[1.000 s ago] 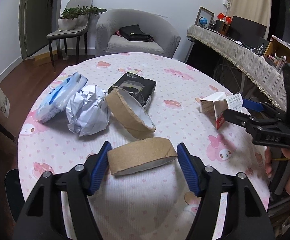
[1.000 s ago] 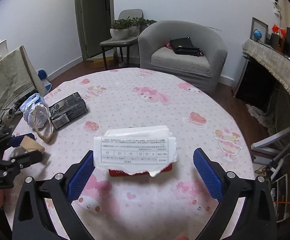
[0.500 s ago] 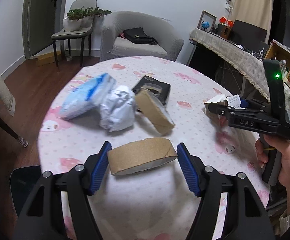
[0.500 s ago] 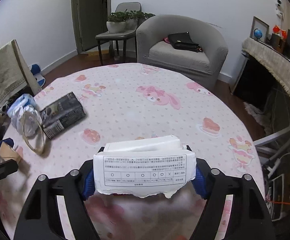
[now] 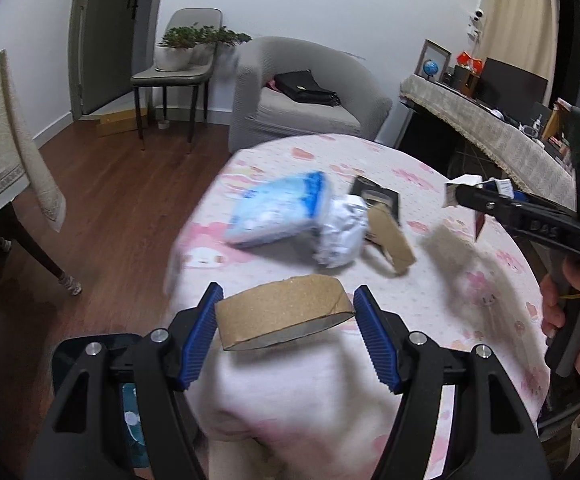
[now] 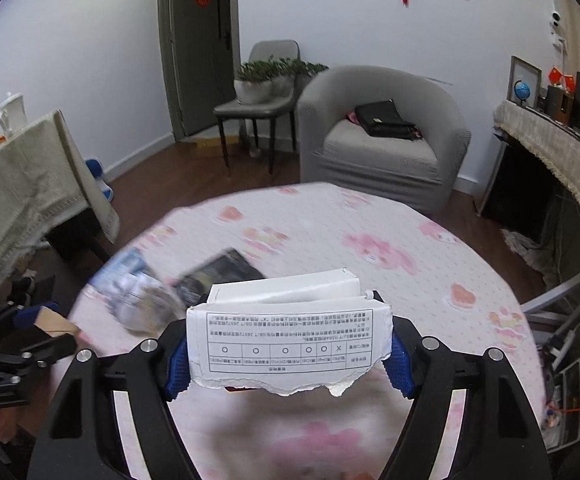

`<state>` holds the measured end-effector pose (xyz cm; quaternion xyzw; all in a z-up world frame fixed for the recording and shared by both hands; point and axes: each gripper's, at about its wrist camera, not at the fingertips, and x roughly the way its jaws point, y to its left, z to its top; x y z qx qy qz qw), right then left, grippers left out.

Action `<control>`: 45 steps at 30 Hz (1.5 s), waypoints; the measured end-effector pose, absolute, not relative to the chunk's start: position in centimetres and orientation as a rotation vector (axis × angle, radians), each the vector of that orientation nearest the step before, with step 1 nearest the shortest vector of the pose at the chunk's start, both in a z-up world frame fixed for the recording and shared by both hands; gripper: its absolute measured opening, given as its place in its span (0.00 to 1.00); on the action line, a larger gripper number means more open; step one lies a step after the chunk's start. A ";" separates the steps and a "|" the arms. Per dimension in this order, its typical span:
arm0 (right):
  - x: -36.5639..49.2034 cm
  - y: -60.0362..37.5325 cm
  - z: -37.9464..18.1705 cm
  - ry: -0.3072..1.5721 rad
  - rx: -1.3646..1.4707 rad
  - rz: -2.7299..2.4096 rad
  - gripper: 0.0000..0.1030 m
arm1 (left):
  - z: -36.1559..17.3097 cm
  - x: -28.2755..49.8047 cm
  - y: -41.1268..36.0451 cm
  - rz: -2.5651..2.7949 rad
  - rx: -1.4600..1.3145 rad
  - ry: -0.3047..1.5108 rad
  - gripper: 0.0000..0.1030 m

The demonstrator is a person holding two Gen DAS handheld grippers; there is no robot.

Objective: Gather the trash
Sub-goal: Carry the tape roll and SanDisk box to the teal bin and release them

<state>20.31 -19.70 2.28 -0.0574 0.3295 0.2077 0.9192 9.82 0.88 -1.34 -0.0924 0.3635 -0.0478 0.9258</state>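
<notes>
Left tool clamped on cardboard ring; right tool clamped on torn carton. Left on worktop: blue pack, foil wad, second ring, black box.

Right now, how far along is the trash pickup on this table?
Nothing looks binned yet; no bin is clearly identifiable. In hand: the left gripper clamps a cardboard tape ring, and the right gripper has just closed on a torn white carton; both are lifted off the table. Left on the table: a blue wipes pack, crumpled paper, a second cardboard ring and a black box.
</notes>
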 end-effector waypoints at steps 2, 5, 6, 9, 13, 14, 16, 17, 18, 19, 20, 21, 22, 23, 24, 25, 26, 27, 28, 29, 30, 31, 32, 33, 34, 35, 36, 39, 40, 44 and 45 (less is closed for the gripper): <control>19.5 -18.6 2.8 0.664 -0.117 0.442 0.75 | -1.1 9.5 2.3 -0.083 -0.203 0.737 0.67; 18.4 -16.9 3.3 0.646 -0.106 0.467 0.75 | -0.9 8.8 4.2 -0.059 -0.214 0.728 0.67; 18.0 -16.4 3.4 0.644 -0.095 0.474 0.75 | -0.8 8.6 4.7 -0.051 -0.216 0.725 0.67; 17.0 -14.6 3.8 0.633 -0.088 0.503 0.75 | -0.7 7.9 6.5 -0.026 -0.221 0.719 0.67; 16.1 -12.2 4.1 0.617 -0.059 0.540 0.75 | -0.9 7.4 8.6 0.008 -0.225 0.724 0.67; 16.0 -11.6 4.1 0.617 -0.040 0.553 0.75 | -1.0 7.2 9.1 0.017 -0.224 0.726 0.67; 15.7 -10.5 3.9 0.620 -0.017 0.573 0.75 | -1.2 7.1 10.1 0.033 -0.223 0.733 0.67; 15.6 -9.7 3.7 0.620 -0.021 0.581 0.75 | -1.4 6.9 10.6 0.042 -0.222 0.736 0.67; 15.4 -8.7 3.6 0.622 -0.033 0.594 0.75 | -1.6 6.8 11.2 0.051 -0.221 0.741 0.67; 15.3 -8.2 3.6 0.620 -0.039 0.603 0.75 | -1.9 6.6 11.8 0.057 -0.220 0.746 0.67; 15.1 -7.4 3.5 0.614 -0.048 0.616 0.75 | -2.1 6.4 12.2 0.063 -0.221 0.750 0.67; 14.8 -6.7 3.4 0.609 -0.049 0.629 0.75 | -2.4 6.2 12.9 0.071 -0.224 0.758 0.67; 14.6 -6.0 3.4 0.608 -0.045 0.644 0.75 | -2.6 6.1 13.5 0.076 -0.226 0.764 0.67; 14.4 -5.5 3.3 0.606 -0.043 0.657 0.75 | -2.9 5.9 14.1 0.084 -0.228 0.771 0.67; 14.1 -4.8 3.2 0.600 -0.046 0.668 0.75 | -3.2 5.8 14.6 0.091 -0.232 0.778 0.67; 13.7 -4.1 3.0 0.593 -0.049 0.674 0.75 | -3.6 5.6 15.3 0.102 -0.236 0.789 0.67; 13.4 -3.1 2.7 0.592 -0.058 0.689 0.75 | -4.1 5.4 15.8 0.110 -0.240 0.801 0.67; 13.1 -2.4 2.6 0.586 -0.067 0.698 0.75 | -4.4 5.3 16.3 0.116 -0.245 0.813 0.67; 12.8 -1.7 2.5 0.578 -0.076 0.703 0.75 | -4.9 5.1 16.9 0.123 -0.249 0.826 0.67; 12.4 -0.7 2.4 0.576 -0.088 0.716 0.75 | -5.3 4.9 17.3 0.130 -0.249 0.838 0.67; 12.2 0.1 2.2 0.576 -0.094 0.731 0.75 | -5.7 4.7 17.8 0.138 -0.247 0.851 0.67; 12.0 0.7 2.1 0.577 -0.096 0.738 0.75 | -6.1 4.6 18.0 0.143 -0.249 0.861 0.67; 11.8 1.7 1.9 0.585 -0.104 0.755 0.75 | -6.7 4.4 18.4 0.145 -0.255 0.880 0.67; 11.7 2.3 1.7 0.594 -0.110 0.768 0.75 | -7.2 4.2 18.7 0.143 -0.259 0.896 0.67; 11.6 2.8 1.4 0.601 -0.115 0.778 0.75 | -8.0 4.1 18.9 0.144 -0.263 0.921 0.67; 11.4 3.8 1.0 0.615 -0.124 0.794 0.75 | -8.6 4.0 19.2 0.150 -0.263 0.938 0.67; 11.4 4.3 0.7 0.626 -0.130 0.804 0.75 | -9.2 3.9 19.4 0.155 -0.260 0.954 0.67; 11.1 6.3 -0.5 0.663 -0.151 0.830 0.75 | -10.8 3.5 20.2 0.173 -0.251 0.997 0.67; 11.0 6.9 -0.8 0.671 -0.158 0.838 0.75 | -11.4 3.3 20.5 0.176 -0.250 1.012 0.68; 10.9 8.7 -1.8 0.710 -0.160 0.866 0.75 | -13.5 2.5 21.3 0.181 -0.240 1.069 0.68; 10.8 9.2 -2.0 0.720 -0.159 0.875 0.75 | -13.8 2.5 21.5 0.182 -0.238 1.079 0.68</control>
